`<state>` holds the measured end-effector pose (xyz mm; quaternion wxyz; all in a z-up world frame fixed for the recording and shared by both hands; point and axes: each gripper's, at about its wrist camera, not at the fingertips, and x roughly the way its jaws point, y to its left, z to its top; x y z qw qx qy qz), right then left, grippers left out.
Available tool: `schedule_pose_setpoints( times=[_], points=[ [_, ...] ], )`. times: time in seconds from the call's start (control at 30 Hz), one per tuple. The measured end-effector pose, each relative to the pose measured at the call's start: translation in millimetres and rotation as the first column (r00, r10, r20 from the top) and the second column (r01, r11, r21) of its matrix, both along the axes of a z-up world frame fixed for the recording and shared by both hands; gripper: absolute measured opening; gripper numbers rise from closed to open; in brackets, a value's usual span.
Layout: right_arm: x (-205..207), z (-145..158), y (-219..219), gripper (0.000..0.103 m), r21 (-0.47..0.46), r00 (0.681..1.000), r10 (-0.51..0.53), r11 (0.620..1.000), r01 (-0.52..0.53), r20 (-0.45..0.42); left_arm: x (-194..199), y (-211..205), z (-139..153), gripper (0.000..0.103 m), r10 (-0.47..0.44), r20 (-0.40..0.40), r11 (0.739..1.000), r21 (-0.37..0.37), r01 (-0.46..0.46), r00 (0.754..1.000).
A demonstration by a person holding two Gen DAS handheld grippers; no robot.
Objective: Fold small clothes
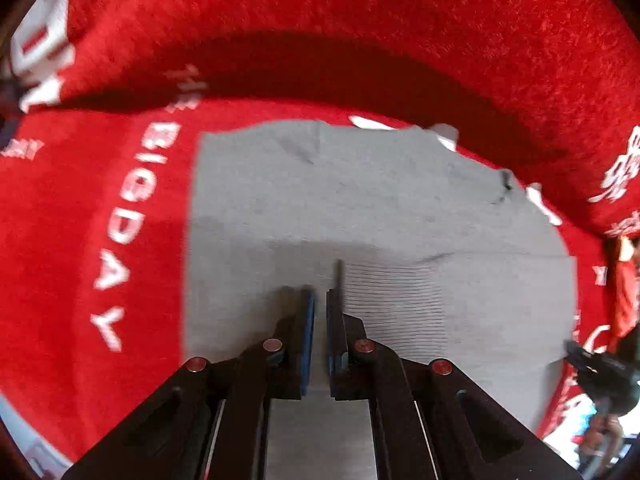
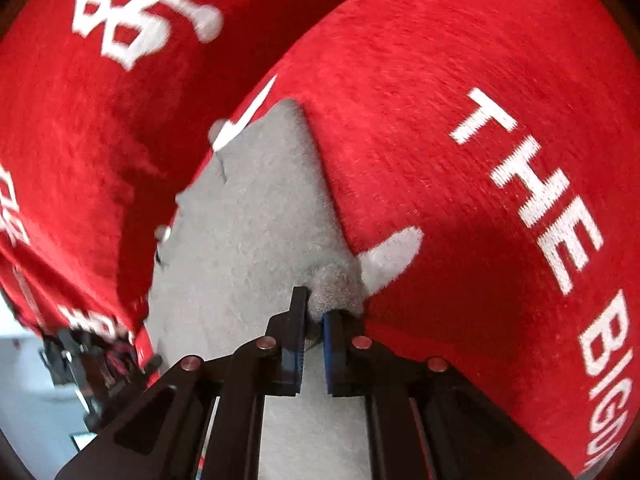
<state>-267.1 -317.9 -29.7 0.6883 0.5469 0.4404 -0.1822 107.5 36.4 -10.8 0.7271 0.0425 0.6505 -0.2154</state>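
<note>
The right hand-held gripper [image 2: 314, 312] has its blue-padded jaws nearly together on a bunched corner of the small grey knitted garment [image 2: 248, 240]; a tuft of the fabric sits pinched between the pads, so it is gripping the cloth. The left hand-held gripper [image 1: 320, 304] has its jaws drawn close with only a thin slit between them. It hangs over the same garment [image 1: 360, 208], just beside the ribbed band [image 1: 392, 300] at about 3 o'clock of its tips; whether any fabric is caught in that slit cannot be told.

Outward from the grippers, the grey garment lies flat on a red fuzzy cloth with white lettering [image 1: 100, 208] that covers the surface. In the left wrist view the words run from 11 down to 8 o'clock, and a raised fold of the red cloth arcs across 12 o'clock.

The step in hand looks like picking up a corner to start a fold. To do it well, the right grip should hold only grey fabric — not the red pile beneath — and rise gently. The left would best secure the matching corner of the ribbed edge, so both travel together and the fold lands square.
</note>
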Motion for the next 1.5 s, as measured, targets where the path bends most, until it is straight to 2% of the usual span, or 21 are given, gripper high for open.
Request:
schedule_pose_setpoints(
  times=[0.07,0.13,0.2,0.27,0.43,0.47,0.53,0.57,0.63,0.7,0.77,0.8,0.83,0.9,1.0,1.1,1.2,1.27,1.37,1.43,1.5],
  points=[
    [-9,12,2,0.018,0.073,0.999,0.006,0.997,-0.009,0.032,-2,0,8,0.006,-0.027,0.022,1.000,0.007,0.027,0.999],
    [-13,33,2,0.024,0.034,0.995,0.032,0.999,-0.035,0.093,-6,-5,14,0.006,-0.058,0.032,0.998,0.009,0.058,0.998],
    [-10,51,-5,0.050,-0.078,0.993,0.059,0.996,-0.051,0.098,-11,-13,16,0.006,-0.079,0.033,0.997,0.003,0.079,0.996],
    [-4,47,-22,0.051,-0.133,0.996,0.055,0.990,-0.046,0.067,-18,-26,14,0.006,-0.097,0.027,0.995,-0.008,0.097,0.995],
    [17,4,-49,0.051,-0.069,0.998,0.049,0.997,-0.046,0.030,-32,-56,3,0.006,-0.120,0.008,0.993,-0.015,0.120,0.993],
    [22,-2,-51,0.050,-0.048,0.998,0.049,0.998,-0.047,0.044,-33,-58,0,0.006,-0.120,0.008,0.993,-0.001,0.120,0.993],
    [30,-9,-50,0.037,-0.015,0.997,0.063,0.998,-0.062,0.053,-35,-60,-9,0.006,-0.118,0.002,0.992,0.035,0.118,0.993],
    [36,-9,-48,0.007,-0.012,0.995,0.089,0.996,-0.089,0.032,-36,-60,-10,0.006,-0.119,0.004,0.992,0.039,0.119,0.993],
    [46,10,-41,0.008,-0.104,0.988,0.151,0.984,-0.147,0.025,-38,-58,-9,0.006,-0.126,0.019,0.991,0.039,0.125,0.992],
    [52,30,-35,0.008,-0.205,0.976,0.218,0.955,-0.213,0.002,-39,-58,-11,0.006,-0.144,0.028,0.989,0.045,0.143,0.989],
    [55,25,-33,0.008,-0.245,0.963,0.260,0.931,-0.271,-0.078,-42,-60,-12,0.006,-0.163,0.037,0.986,0.052,0.161,0.986],
    [57,13,-33,0.008,-0.242,0.951,0.270,0.922,-0.301,-0.153,-42,-59,-11,0.006,-0.167,0.037,0.985,0.054,0.165,0.985],
    [56,5,-34,0.008,-0.228,0.947,0.269,0.925,-0.304,-0.174,-42,-57,-9,0.006,-0.168,0.034,0.984,0.064,0.165,0.985],
    [52,10,-37,0.010,-0.240,0.961,0.220,0.936,-0.257,-0.170,-40,-50,-4,0.006,-0.163,0.038,0.983,0.088,0.159,0.986],
    [43,26,-32,0.011,-0.296,0.953,0.159,0.926,-0.235,-0.257,-38,-33,2,0.006,-0.147,0.034,0.985,0.099,0.143,0.989],
    [36,50,-17,0.011,-0.349,0.956,0.171,0.904,-0.248,-0.237,-40,-23,9,0.006,-0.145,0.042,0.986,0.084,0.141,0.989],
    [38,61,4,0.011,-0.348,0.953,0.232,0.892,-0.289,-0.197,-40,-23,1,0.006,-0.131,0.024,0.988,0.089,0.129,0.991],
    [46,54,19,0.011,-0.349,0.937,0.272,0.875,-0.336,-0.220,-43,-25,-11,0.006,-0.132,0.006,0.986,0.106,0.131,0.991],
    [54,26,33,0.011,-0.315,0.912,0.299,0.869,-0.382,-0.282,-48,-22,-11,0.006,-0.153,0.039,0.984,0.104,0.148,0.988],
    [48,23,33,0.009,-0.340,0.920,0.293,0.864,-0.372,-0.261,-50,-18,-8,0.006,-0.158,0.031,0.983,0.104,0.154,0.987],
    [45,27,33,0.008,-0.341,0.913,0.301,0.857,-0.385,-0.275,-50,-14,-6,0.006,-0.145,0.022,0.985,0.100,0.142,0.989]
  ],
)
